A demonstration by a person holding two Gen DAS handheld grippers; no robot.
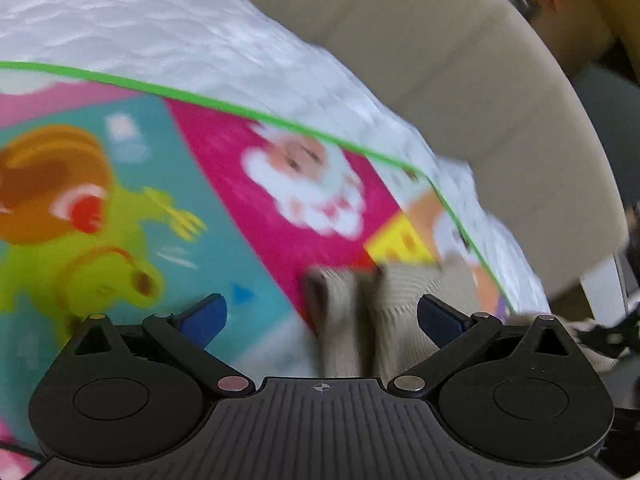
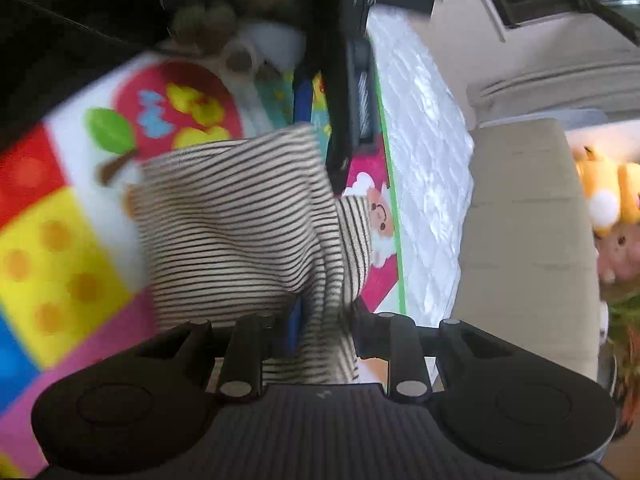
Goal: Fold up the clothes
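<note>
Your right gripper (image 2: 320,320) pinches the black-and-cream striped knit shirt (image 2: 240,232), which lies ahead on the bright picture play mat (image 2: 52,248). Your left gripper (image 1: 320,320) (jaws wide apart) faces the shirt's edge.

Left gripper (image 1: 322,320): matte black plastic body with a ribbed central plate bearing a small crosshair mark, two round side housings with oval recesses, and angled black linkage arms. Pivot pins are silver; one shows a pinkish tint. Finger pads (image 1: 204,320) are dark blue.

Right gripper (image 2: 320,332): same black ribbed body, round housings, straight black links with silver pins and blue finger pads (image 2: 294,328); detail blurred.
</note>
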